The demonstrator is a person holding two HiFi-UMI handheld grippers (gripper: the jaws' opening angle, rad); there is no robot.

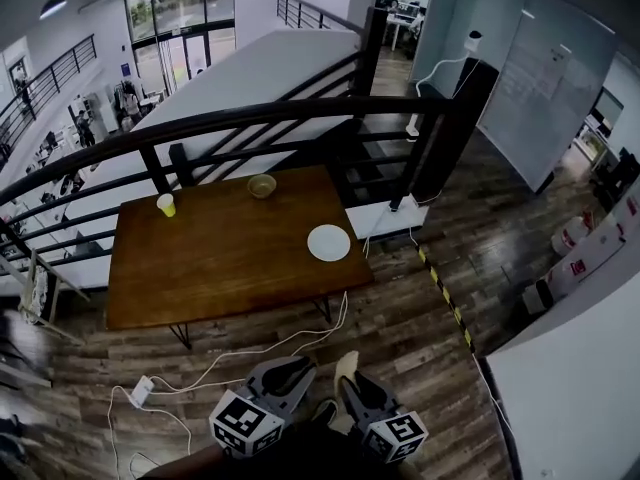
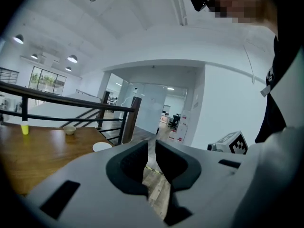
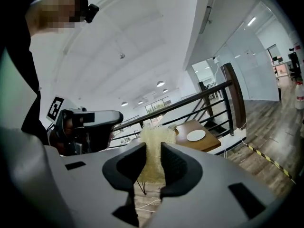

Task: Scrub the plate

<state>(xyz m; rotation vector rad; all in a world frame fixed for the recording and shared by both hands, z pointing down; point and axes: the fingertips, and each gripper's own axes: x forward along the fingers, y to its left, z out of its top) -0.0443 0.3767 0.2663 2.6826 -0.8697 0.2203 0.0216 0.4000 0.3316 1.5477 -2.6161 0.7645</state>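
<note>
The right hand-held gripper (image 3: 152, 152) is clenched on a pale yellow, coarse-fibred scrubbing pad (image 3: 154, 136). The pad stands upright between the two dark jaws and sticks out well above their tips. In the head view the pad shows as a light strip at the front of this hand-held gripper, low in the picture over the wooden floor (image 1: 410, 333).

The left hand-held gripper (image 2: 151, 145) holds nothing. Its jaws stand only a narrow slit apart, with floorboards showing through the gap. The two hand-held grippers are close side by side, both raised in front of the person and well apart from the bench (image 1: 215, 268).

The white plate (image 1: 329, 242) lies flat on the brown wooden bench, near its right-hand front corner. Neither hand-held gripper touches it. A yellow cup (image 1: 166, 205) stands upright near the far left corner. A small pale bowl (image 1: 262, 185) sits at the far edge, well apart from the plate. From the left gripper view, the plate lies at the near corner of the bench with the bowl and the cup farther off behind it.

A dark railing (image 1: 250, 118) curves along the far side of the bench. A white cable (image 1: 250, 358) trails over the floor in front of the bench to a white plug block (image 1: 140, 391)
</note>
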